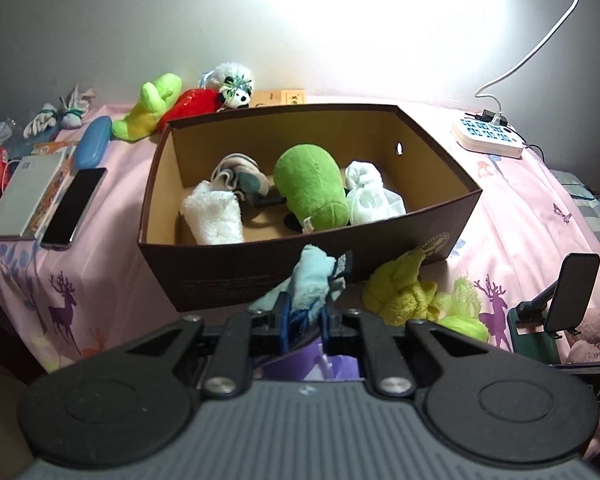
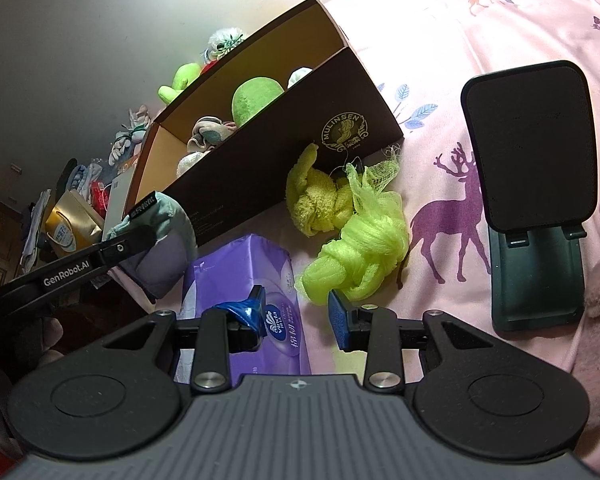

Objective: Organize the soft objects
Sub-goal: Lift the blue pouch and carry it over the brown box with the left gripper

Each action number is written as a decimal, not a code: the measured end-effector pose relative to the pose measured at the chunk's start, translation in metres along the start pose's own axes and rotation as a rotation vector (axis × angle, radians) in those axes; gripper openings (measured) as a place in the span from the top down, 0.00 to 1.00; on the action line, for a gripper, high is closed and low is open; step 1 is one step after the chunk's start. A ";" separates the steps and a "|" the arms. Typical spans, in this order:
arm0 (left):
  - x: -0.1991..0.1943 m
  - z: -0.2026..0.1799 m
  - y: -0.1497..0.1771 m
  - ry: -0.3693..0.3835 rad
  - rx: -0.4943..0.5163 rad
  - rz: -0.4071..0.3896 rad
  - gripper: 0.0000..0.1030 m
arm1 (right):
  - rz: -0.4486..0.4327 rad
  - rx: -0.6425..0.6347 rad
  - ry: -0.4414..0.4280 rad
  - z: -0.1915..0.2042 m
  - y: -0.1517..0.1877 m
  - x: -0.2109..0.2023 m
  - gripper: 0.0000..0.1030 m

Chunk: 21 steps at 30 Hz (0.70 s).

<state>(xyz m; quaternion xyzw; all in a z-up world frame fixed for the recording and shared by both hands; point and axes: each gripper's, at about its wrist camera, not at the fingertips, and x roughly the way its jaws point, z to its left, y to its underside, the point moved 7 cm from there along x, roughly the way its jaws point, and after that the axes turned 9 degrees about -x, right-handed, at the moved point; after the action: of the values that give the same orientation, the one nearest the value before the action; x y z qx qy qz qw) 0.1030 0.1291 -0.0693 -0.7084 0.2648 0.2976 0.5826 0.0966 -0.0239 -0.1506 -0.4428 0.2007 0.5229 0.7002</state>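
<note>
Left wrist view: the left gripper [image 1: 305,316] pinches a fuzzy pale-blue cloth [image 1: 312,276] before the brown cardboard box [image 1: 228,276]. The right gripper [image 2: 296,312] gapes empty over a glossy purple tissue pack [image 2: 240,264].

My pink sheet [image 1: 512,216] carries the box [image 1: 260,276], yellow towel [image 1: 404,296], tissue pack [image 2: 244,280], phone stand [image 2: 536,280] and power strip [image 1: 488,136].

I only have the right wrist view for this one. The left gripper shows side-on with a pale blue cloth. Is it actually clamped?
Observer: Yes. The left wrist view shows the left gripper shut on the pale blue cloth, in front of the brown box.
Operator: Any room left in the box?
Observer: Its floor shows bare at the front, between the white towel roll and the green plush.
Operator: What lies left of the box?
Observer: A dark phone, flat on the pink sheet.
</note>
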 end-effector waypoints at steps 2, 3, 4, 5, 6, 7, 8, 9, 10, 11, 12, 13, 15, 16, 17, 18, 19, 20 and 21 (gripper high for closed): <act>-0.007 0.001 -0.002 0.000 -0.003 -0.012 0.89 | -0.004 -0.007 -0.003 0.003 -0.001 -0.001 0.83; -0.011 0.001 -0.003 0.000 -0.006 -0.017 0.89 | -0.006 -0.011 -0.005 0.004 -0.001 -0.001 0.83; -0.015 0.001 -0.004 0.000 -0.010 -0.021 0.89 | -0.007 -0.014 -0.007 0.006 -0.001 -0.001 0.83; -0.018 0.002 -0.005 0.002 -0.016 -0.024 0.89 | -0.007 -0.017 -0.008 0.007 0.000 -0.001 0.83; -0.022 0.002 -0.006 0.005 -0.021 -0.026 0.89 | -0.007 -0.018 -0.011 0.007 0.000 -0.001 0.83; -0.025 0.002 -0.008 0.010 -0.026 -0.030 0.89 | -0.007 -0.017 -0.012 0.007 0.000 -0.001 0.83; -0.029 0.002 -0.008 0.013 -0.028 -0.036 0.89 | -0.008 -0.016 -0.012 0.008 0.000 -0.002 0.83; -0.033 0.002 -0.009 0.014 -0.029 -0.043 0.89 | -0.008 -0.016 -0.013 0.008 0.000 -0.002 0.83; -0.036 0.001 -0.011 0.015 -0.029 -0.050 0.89 | -0.011 -0.015 -0.014 0.008 0.001 -0.003 0.83; -0.039 0.001 -0.012 0.017 -0.030 -0.058 0.90 | -0.012 -0.015 -0.014 0.008 0.001 -0.003 0.83; -0.042 0.001 -0.013 0.020 -0.031 -0.064 0.90 | -0.014 -0.015 -0.015 0.008 0.001 -0.004 0.83; -0.045 0.000 -0.014 0.023 -0.032 -0.071 0.90 | -0.015 -0.015 -0.015 0.008 0.001 -0.004 0.83; -0.048 0.000 -0.016 0.026 -0.036 -0.081 0.90 | -0.018 -0.011 -0.017 0.007 0.001 -0.005 0.83; -0.050 0.000 -0.017 0.030 -0.039 -0.083 0.91 | -0.021 -0.009 -0.018 0.007 0.001 -0.007 0.83; -0.052 0.000 -0.018 0.038 -0.043 -0.085 0.91 | -0.024 -0.006 -0.018 0.006 0.001 -0.007 0.83; -0.052 0.000 -0.019 0.045 -0.046 -0.085 0.91 | -0.026 -0.004 -0.018 0.005 0.001 -0.008 0.83; -0.053 0.000 -0.020 0.054 -0.051 -0.086 0.91 | -0.029 0.000 -0.018 0.004 0.001 -0.009 0.83; -0.054 0.000 -0.021 0.066 -0.057 -0.088 0.91 | -0.031 0.003 -0.018 0.003 0.001 -0.010 0.83; -0.056 0.000 -0.022 0.085 -0.067 -0.089 0.91 | -0.034 0.005 -0.017 0.002 0.001 -0.010 0.83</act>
<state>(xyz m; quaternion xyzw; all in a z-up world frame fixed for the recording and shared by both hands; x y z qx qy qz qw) 0.0812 0.1343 -0.0138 -0.7507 0.2473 0.2499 0.5593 0.0916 -0.0276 -0.1419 -0.4397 0.1886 0.5143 0.7117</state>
